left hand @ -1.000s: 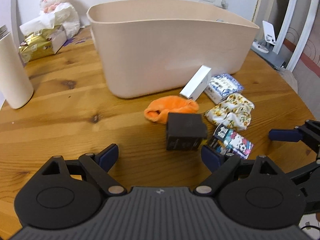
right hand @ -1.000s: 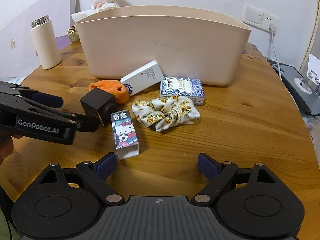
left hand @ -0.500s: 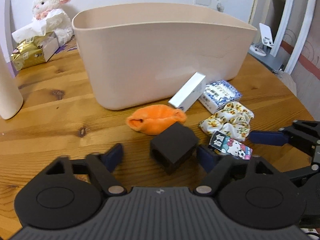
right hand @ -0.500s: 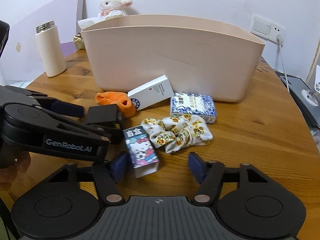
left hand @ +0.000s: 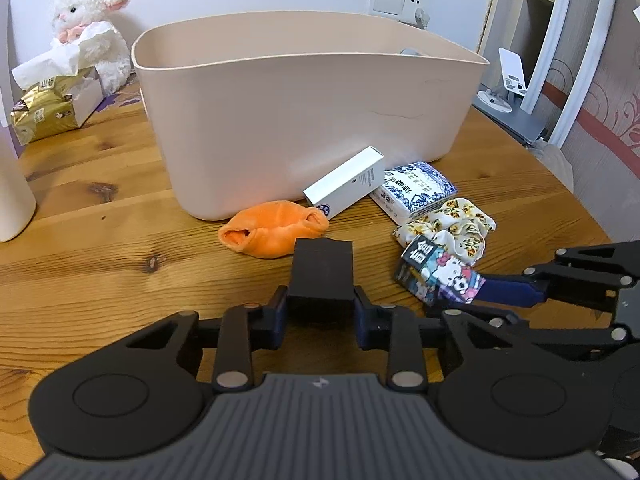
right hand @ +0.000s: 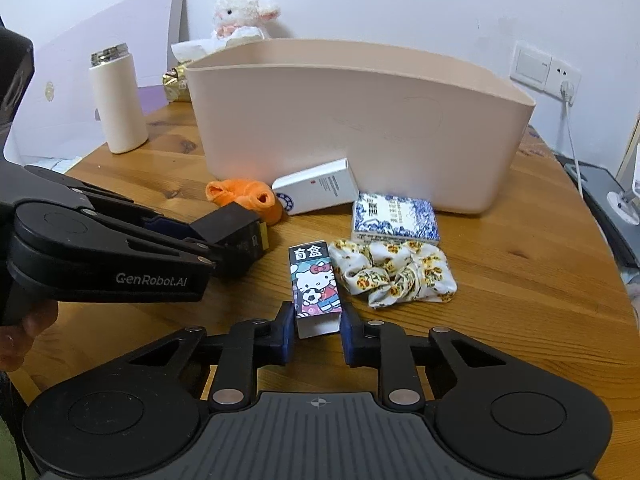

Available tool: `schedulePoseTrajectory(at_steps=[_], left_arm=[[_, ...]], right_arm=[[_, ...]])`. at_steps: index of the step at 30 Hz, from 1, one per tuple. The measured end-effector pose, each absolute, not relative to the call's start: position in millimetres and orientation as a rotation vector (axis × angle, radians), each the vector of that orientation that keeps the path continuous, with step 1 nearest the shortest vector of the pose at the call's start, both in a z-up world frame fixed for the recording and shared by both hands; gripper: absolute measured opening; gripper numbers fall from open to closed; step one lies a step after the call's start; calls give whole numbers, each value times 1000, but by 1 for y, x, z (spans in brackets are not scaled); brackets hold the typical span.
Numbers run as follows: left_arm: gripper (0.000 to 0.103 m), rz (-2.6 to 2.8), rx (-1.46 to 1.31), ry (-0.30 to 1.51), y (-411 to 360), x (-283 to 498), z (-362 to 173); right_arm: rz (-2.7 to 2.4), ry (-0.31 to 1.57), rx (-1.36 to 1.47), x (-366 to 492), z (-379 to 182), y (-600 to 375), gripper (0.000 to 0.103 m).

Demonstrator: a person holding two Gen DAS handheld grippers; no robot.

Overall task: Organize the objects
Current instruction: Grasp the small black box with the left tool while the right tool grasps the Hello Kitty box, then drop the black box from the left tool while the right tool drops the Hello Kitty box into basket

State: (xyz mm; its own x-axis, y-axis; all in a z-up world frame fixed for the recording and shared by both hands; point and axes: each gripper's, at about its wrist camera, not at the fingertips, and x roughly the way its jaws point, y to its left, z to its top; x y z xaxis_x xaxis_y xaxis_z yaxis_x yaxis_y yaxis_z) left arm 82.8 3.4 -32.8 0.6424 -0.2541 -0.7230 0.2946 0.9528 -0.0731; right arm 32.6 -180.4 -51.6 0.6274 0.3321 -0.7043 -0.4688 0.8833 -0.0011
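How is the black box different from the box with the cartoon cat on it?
The plain black cube-shaped box has no picture; the tall cartoon-cat cardboard box is bright, with a cat and printed characters. The black box is squat and blocky; the cat box is long and narrow. The black box sits in the left gripper; the cat box sits in the right gripper. Both are small boxes, each pinched at one end between closed gripper fingers.

Home rm: plush lamb (right hand: 240, 12), wood table (right hand: 520, 280).
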Motion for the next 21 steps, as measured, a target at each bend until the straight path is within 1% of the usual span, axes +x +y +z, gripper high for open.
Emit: schedulePoseTrajectory(at_steps=[11,21], left_arm=[[33,-308,70,758,6,59,-13],[33,-278,68,618,14,47,38]], right_arm=[[448,687,-184,16,-26,-191,22],[394,562,-154,21,16,-210,22]])
